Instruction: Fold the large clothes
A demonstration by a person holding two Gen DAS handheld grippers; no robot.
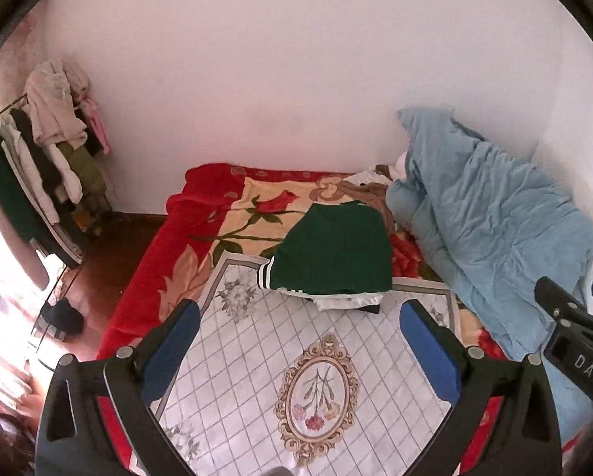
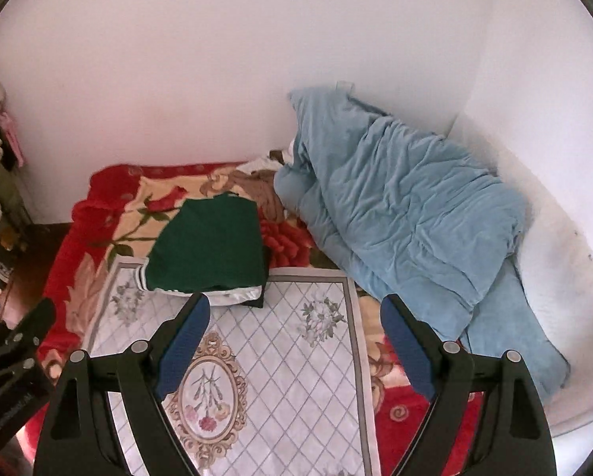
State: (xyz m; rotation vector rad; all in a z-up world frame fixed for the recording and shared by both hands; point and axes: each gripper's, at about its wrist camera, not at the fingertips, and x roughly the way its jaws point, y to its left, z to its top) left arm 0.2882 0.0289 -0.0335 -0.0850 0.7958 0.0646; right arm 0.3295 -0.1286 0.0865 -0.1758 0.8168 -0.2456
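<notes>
The folded green garment (image 1: 332,250) lies on top of a small stack of folded clothes at the far edge of the white quilted mat (image 1: 280,365); a black-and-white striped cuff pokes out at its left corner, and white and black layers show beneath it. The mat, printed with a grey diamond grid and an oval flower medallion, serves as the landmark here.

Nearest the camera and above the mat's near half, the left gripper (image 1: 298,341) hangs with its blue pads spread wide and nothing between them. The right gripper (image 2: 296,335) hovers over the same mat, just short of the stack, its jaws also wide apart and empty; in the left wrist view its black body shows to the right of the mat.

Under the mat lies a red floral blanket (image 1: 146,277) that covers the bed and reaches out past the mat on the left, right and far sides. Right of the mat and beyond it, a crumpled light blue duvet (image 2: 407,218) is heaped into the corner against the white wall (image 1: 276,79). Far left of the mat, across a dark wooden floor (image 1: 110,246), a clothes rack (image 1: 46,150) stands loaded with hanging garments.
</notes>
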